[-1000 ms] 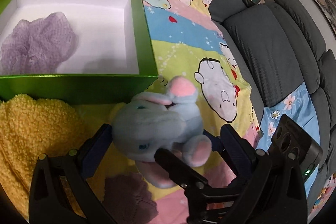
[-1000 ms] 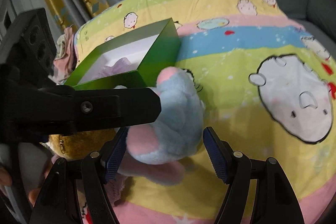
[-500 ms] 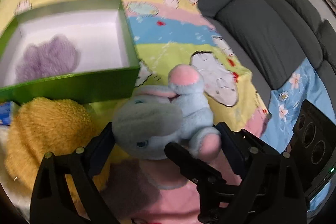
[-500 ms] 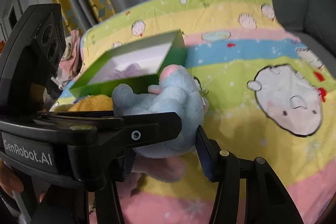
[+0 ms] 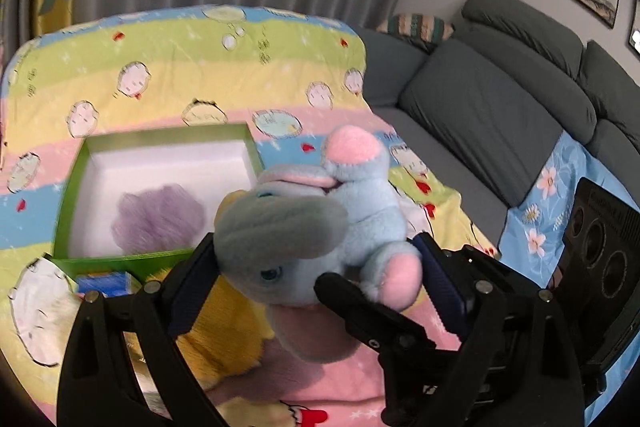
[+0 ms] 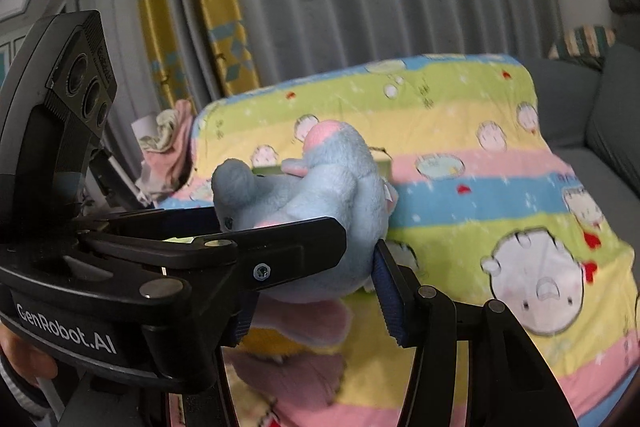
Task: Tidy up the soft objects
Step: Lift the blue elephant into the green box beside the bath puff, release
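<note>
Pinching from both sides, our left gripper (image 5: 316, 279) and right gripper (image 6: 316, 287) clamp the elephant (image 5: 316, 223) — held above the blanket (image 5: 168, 67), near the green box (image 5: 64, 211) holding a purple puff (image 5: 160, 219).

Left gripper (image 5: 316, 279) clamps the elephant (image 5: 312, 227) between both fingers (image 5: 192, 291), lifted off the blanket (image 5: 168, 59). Right gripper finger (image 5: 372, 315) crosses under its foot. Behind: green box (image 5: 68, 187) holding purple cloth (image 5: 158, 219). Yellow plush (image 5: 224, 339) below. Sofa (image 5: 492, 107) right.
</note>
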Demonstrator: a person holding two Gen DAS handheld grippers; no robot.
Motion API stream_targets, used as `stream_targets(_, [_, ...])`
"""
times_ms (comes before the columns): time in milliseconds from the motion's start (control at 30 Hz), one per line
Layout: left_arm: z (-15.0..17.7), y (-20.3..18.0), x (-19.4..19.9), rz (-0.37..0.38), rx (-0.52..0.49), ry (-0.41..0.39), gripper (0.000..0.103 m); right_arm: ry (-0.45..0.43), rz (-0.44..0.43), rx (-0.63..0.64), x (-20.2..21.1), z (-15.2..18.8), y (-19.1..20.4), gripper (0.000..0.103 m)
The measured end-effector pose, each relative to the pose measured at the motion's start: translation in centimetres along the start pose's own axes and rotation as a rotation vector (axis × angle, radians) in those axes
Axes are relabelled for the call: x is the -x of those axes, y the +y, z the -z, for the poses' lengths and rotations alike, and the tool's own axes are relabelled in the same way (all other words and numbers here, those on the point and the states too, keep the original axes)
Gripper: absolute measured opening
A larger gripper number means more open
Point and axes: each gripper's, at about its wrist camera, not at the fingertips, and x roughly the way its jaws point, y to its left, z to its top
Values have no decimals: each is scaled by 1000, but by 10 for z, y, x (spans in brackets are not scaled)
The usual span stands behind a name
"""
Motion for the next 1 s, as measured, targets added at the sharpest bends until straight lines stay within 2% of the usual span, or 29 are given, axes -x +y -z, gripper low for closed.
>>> stream_targets(200, [-22, 24, 14, -50, 11, -58, 93, -36, -37, 57, -22, -28, 22, 54])
stream_targets(400, [-38, 48, 13, -98, 22, -80, 93, -45, -74, 80, -52, -43, 33, 54])
stream_targets(700, [-47, 94, -19, -136, 70, -28, 93, 27, -95, 76, -109, -46, 36, 54])
stream_targets(1000, [-41, 128, -49, -140, 141, 34, 93, 108, -74, 87, -150, -37, 37, 55])
